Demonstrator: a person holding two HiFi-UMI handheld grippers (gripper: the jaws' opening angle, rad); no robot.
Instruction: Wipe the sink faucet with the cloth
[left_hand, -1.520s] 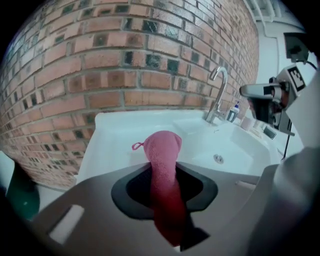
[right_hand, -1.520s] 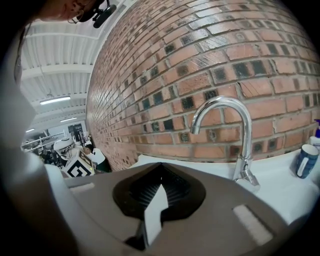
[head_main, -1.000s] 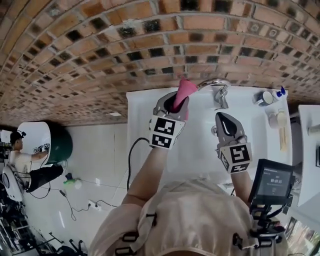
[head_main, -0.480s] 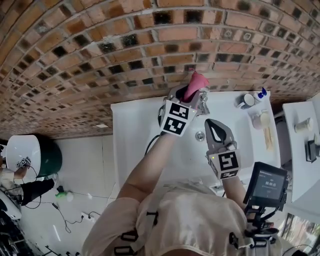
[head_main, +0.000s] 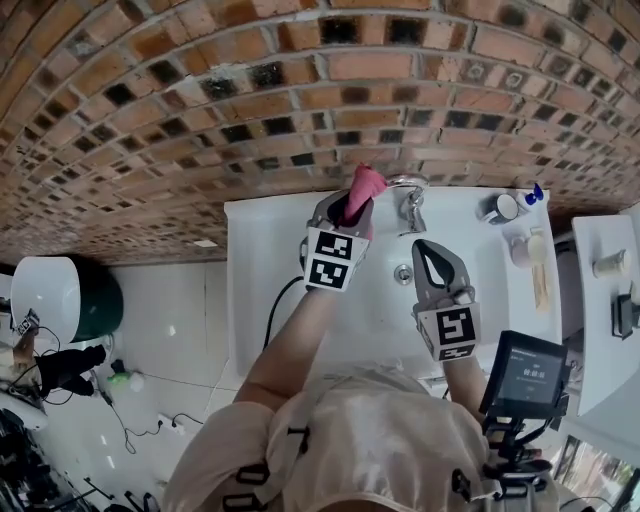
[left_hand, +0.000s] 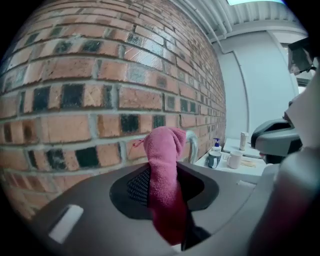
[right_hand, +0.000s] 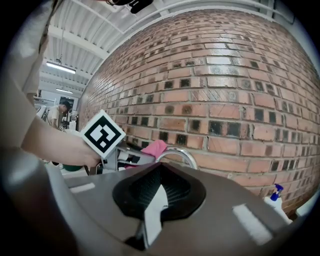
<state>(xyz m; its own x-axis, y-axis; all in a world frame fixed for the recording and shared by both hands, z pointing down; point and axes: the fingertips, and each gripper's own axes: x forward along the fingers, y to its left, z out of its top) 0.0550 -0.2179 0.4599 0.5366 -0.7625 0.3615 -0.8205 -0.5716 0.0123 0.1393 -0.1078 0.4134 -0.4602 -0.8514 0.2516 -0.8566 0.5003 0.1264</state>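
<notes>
At the back of the sink (head_main: 262, 262), my left tongs (head_main: 340, 207) gripped the pink cloth (head_main: 365, 183), its tip just beside the faucet (head_main: 408, 192) at 3 o'clock, while my right tongs (head_main: 430, 248), closed and empty, hung farther off at 6 o'clock.

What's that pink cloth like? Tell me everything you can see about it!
The pink cloth looks soft and fuzzy, like a microfibre towel. It is bunched into an upright roll, pinched between the jaws of the left hand-held gripper. Its rounded top pokes out beyond them, with a small thread loop at one side. It is close to the brick wall, right beside the curved faucet; I cannot tell whether they touch.
</notes>
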